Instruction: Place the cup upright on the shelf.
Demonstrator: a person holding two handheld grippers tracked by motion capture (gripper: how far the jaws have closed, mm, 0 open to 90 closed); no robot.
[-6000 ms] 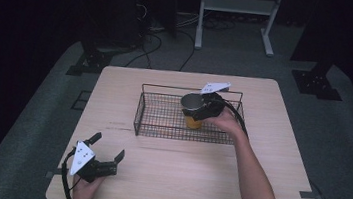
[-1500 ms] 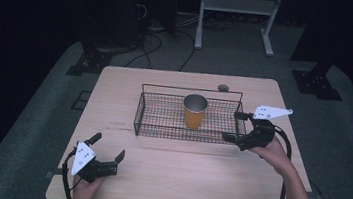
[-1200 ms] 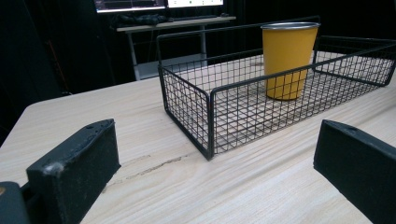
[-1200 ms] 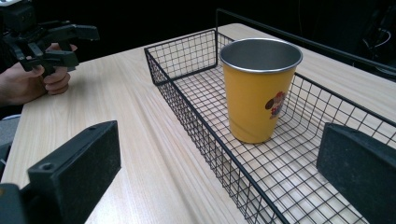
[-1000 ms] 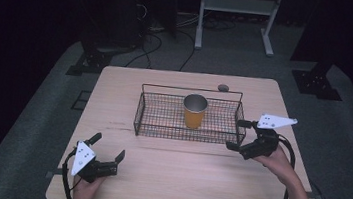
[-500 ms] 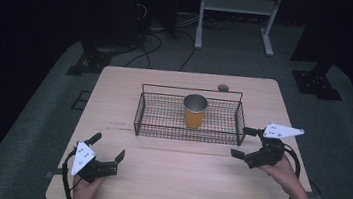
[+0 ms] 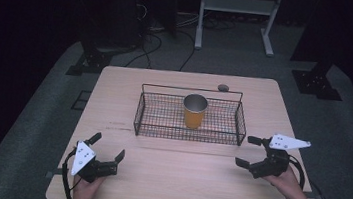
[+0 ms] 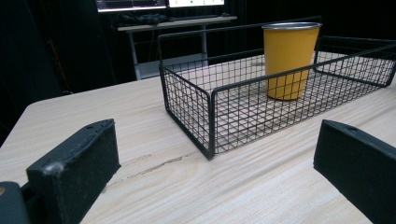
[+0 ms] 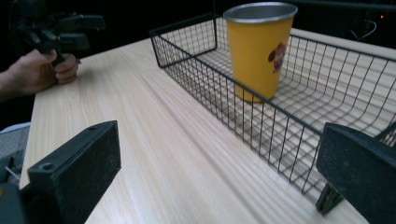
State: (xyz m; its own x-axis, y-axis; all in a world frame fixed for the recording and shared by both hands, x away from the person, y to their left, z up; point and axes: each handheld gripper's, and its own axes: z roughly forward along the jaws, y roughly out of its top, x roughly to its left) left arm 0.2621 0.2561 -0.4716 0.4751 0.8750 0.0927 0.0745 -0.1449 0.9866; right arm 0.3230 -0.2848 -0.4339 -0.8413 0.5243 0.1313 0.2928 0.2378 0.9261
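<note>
Here the yellow cup [image 7: 195, 111] stood upright inside the wire basket [image 7: 141, 118], near the middle of its floor and apart from all four walls, with its steel rim up and its printed side turned toward my right gripper view. My right gripper [image 7: 252, 151] sat over the bare table [image 7: 175, 180] just off the basket's right front corner, jaws spread wide and holding nothing; along its own jaws the cup appeared beyond the near basket wall, ahead and between them. My left gripper [image 7: 108, 145] rested low at the front left of the table, well apart from the basket, jaws likewise wide and empty, with the basket's near corner ahead of it and the cup farther off toward the right jaw. I judged the placing step complete: cup in basket, both tools clear of it. The next move, as I read it, called only for parking the right tool on the table as the left one was, keeping its cable off the wire rim. A small dark disc [image 7: 223, 87] lay behind the basket, untouched.
</note>
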